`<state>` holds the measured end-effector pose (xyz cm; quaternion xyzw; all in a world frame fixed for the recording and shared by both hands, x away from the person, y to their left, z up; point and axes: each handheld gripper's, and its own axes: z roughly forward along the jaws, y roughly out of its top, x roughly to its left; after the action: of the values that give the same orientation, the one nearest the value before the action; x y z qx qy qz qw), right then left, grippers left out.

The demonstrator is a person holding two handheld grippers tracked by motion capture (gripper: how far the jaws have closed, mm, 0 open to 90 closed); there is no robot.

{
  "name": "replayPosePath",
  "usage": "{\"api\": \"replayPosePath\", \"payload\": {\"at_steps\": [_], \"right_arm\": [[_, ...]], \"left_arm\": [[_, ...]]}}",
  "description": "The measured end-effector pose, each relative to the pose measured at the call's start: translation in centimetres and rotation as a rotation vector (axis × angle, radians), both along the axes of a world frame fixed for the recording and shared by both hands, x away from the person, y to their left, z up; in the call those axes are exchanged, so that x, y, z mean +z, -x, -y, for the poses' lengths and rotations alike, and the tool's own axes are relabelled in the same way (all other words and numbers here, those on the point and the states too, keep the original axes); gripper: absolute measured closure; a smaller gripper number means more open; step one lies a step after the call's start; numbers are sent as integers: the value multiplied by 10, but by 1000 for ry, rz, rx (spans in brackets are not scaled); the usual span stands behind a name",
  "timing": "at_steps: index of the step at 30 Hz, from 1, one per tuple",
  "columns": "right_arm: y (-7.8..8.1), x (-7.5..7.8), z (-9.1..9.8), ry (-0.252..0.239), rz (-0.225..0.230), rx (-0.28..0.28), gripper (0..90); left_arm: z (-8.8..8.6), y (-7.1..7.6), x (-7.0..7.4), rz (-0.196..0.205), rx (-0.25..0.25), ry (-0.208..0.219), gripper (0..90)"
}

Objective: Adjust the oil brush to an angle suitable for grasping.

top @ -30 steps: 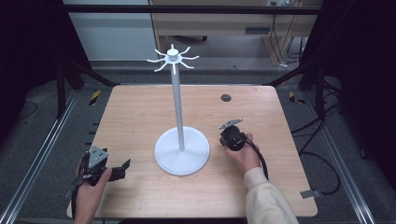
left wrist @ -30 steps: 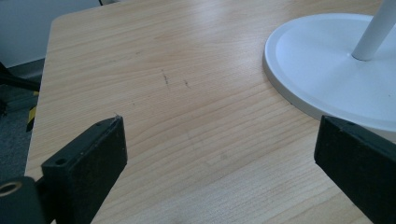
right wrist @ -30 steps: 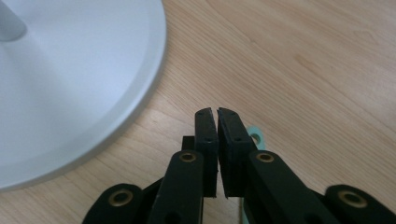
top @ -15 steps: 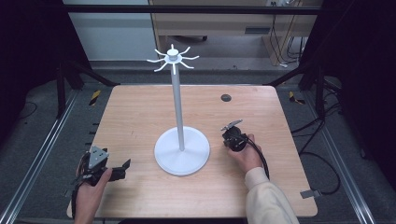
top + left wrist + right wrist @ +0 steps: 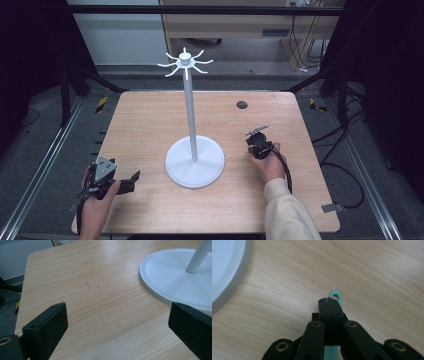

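Note:
A white stand [image 5: 188, 107] with a round base [image 5: 195, 162] and curved hooks at its top rises mid-table. My right gripper [image 5: 251, 137] rests low on the wood just right of the base. Its jaws are shut [image 5: 327, 300], and their seam shows nothing between them. A flat pale green strip [image 5: 335, 296] with a hole at its end pokes out from under the jaw tips and shows again below them; whether it is gripped I cannot tell. My left gripper [image 5: 131, 182] sits at the front left, open [image 5: 117, 315] over bare wood, apart from the base [image 5: 172, 277].
The wooden table [image 5: 150, 130] has a small dark round cap [image 5: 242, 105] at the back right. A cable [image 5: 287, 172] trails from the right gripper along the sleeve. Metal rails [image 5: 45, 165] and dark floor border the table.
The right gripper has edged slightly to the right beside the stand's base. The left gripper has stayed put.

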<state>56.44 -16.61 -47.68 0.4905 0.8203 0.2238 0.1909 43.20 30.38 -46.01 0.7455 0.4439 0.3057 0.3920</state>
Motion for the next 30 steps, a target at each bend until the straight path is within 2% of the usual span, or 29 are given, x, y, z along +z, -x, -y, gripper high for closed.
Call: {"api": "replayPosePath", "payload": {"at_steps": [2,11,20,25,28,30], "right_arm": [[0,1,3,5,7,-21,900],[1,3,10,-7,22,-14,900],[25,28,23,-48,40,-5,893],[38,43,31,-102,55,-17,870],[47,52,37,-96,66,-14,848],[50,57,42,-90,58,-22,834]], "left_arm": [[0,0,0,-1,-1,0,21],[1,-1,0,-3,-5,-1,21],[2,3,0,-5,-6,-4,21],[6,1,-5,-9,-13,-28,21],[14,-7,-7,6,-21,-58,23],[16,-12,-6,19,-36,-70,25]]}}
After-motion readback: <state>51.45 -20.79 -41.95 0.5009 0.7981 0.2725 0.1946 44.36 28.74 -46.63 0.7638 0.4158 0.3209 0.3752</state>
